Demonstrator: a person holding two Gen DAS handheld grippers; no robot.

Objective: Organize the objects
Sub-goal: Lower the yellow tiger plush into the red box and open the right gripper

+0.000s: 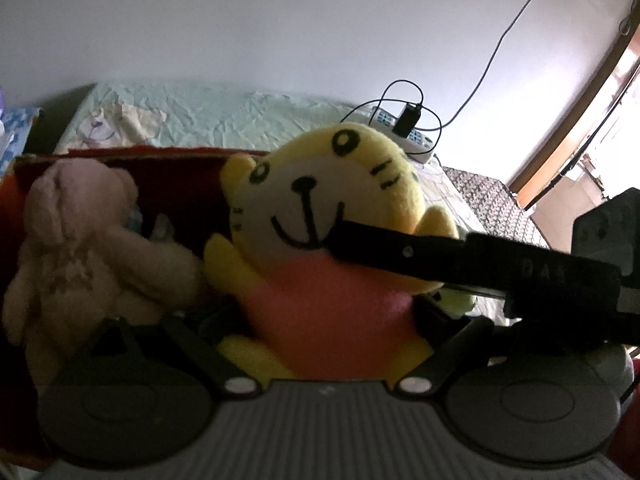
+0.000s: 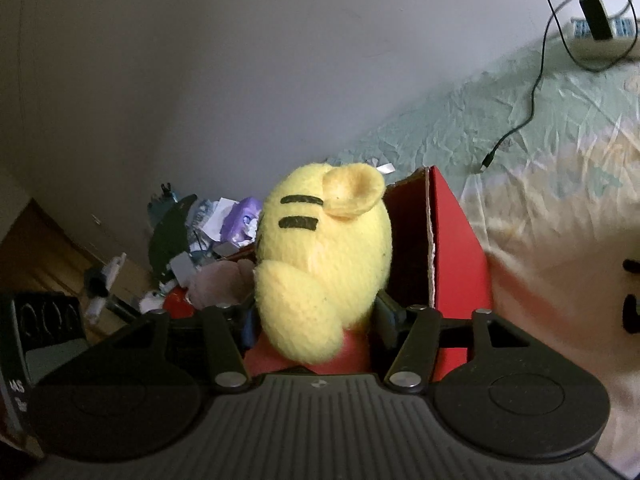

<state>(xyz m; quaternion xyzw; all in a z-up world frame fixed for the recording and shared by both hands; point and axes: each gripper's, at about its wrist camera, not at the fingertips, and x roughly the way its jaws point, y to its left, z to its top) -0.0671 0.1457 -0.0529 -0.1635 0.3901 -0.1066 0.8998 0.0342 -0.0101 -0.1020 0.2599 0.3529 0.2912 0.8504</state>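
Over the near end of the red box [image 2: 448, 248] on the bed [image 2: 500, 120], both tongs meet on the yellow tiger plush [image 1: 320, 216]. The right tongs [image 2: 316, 312] are closed partway on its body from the back, fingers pressing each side. In the left wrist view a finger of the right tongs crosses the plush's cheek. The left tongs [image 1: 320, 320] bracket its pink belly, but whether they grip it I cannot tell. A beige teddy bear [image 1: 80, 248] sits in the box just left of it.
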